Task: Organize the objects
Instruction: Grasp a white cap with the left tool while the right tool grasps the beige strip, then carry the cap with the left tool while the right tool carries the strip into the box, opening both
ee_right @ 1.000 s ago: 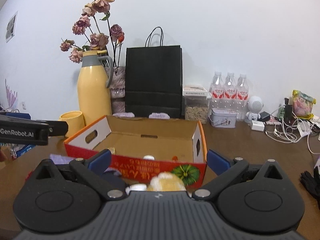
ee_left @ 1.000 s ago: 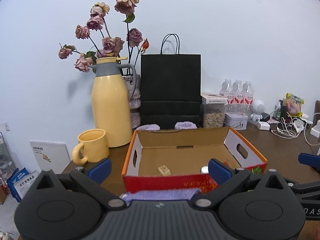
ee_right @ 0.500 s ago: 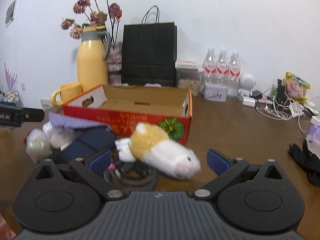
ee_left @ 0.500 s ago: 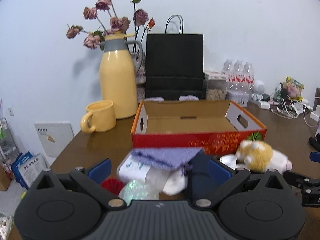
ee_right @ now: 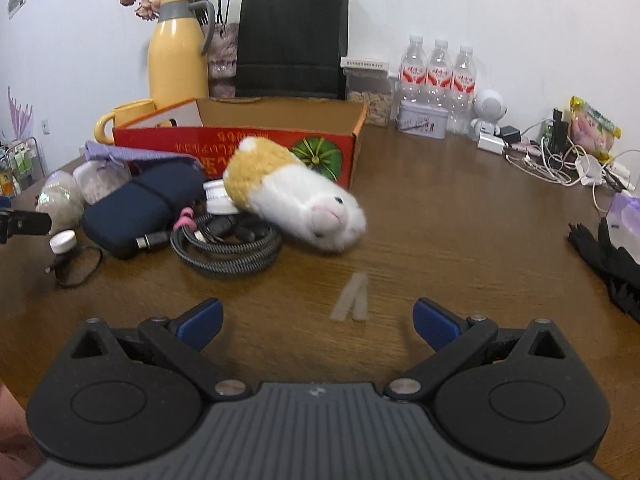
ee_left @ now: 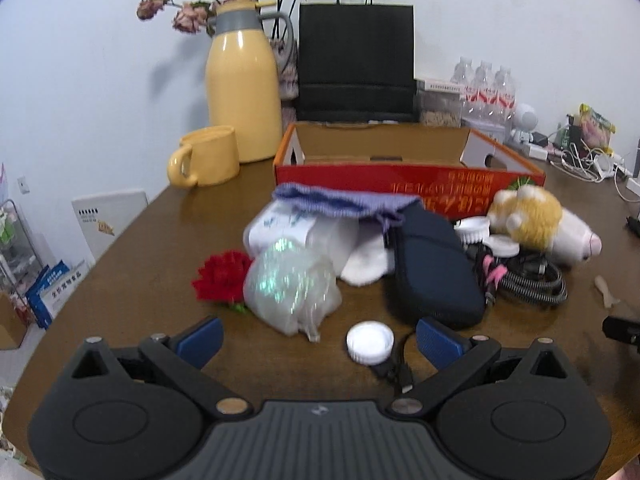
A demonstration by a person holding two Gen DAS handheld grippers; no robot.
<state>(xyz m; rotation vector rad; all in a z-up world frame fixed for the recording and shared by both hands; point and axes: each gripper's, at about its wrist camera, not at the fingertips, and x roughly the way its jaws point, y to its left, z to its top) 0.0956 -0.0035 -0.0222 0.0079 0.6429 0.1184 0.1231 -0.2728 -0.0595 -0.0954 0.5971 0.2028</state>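
Observation:
A red cardboard box (ee_left: pixel 408 178) (ee_right: pixel 256 140) stands open at the back of the brown table. In front of it lies a pile: purple cloth (ee_left: pixel 344 200), white packets (ee_left: pixel 280 224), a shiny plastic bag (ee_left: pixel 288 284), red flower (ee_left: pixel 220 276), navy pouch (ee_left: pixel 432 272) (ee_right: pixel 140 208), coiled cable (ee_right: pixel 228 244), white cap (ee_left: pixel 370 342) and a plush hamster (ee_right: pixel 296 196) (ee_left: pixel 536 216). My left gripper (ee_left: pixel 318 338) is open and empty just before the bag and cap. My right gripper (ee_right: pixel 316 320) is open and empty, near two tan strips (ee_right: pixel 352 298).
A yellow jug (ee_left: pixel 242 92), yellow mug (ee_left: pixel 206 156), black paper bag (ee_left: pixel 356 60), water bottles (ee_right: pixel 438 76) and a tin (ee_right: pixel 422 122) stand behind the box. Chargers and cables (ee_right: pixel 560 156) lie at the right, black gloves (ee_right: pixel 608 256) at the right edge.
Both grippers have pulled back and tilted down from the box. The pile in front of the box has come fully into view. Both grippers stay open.

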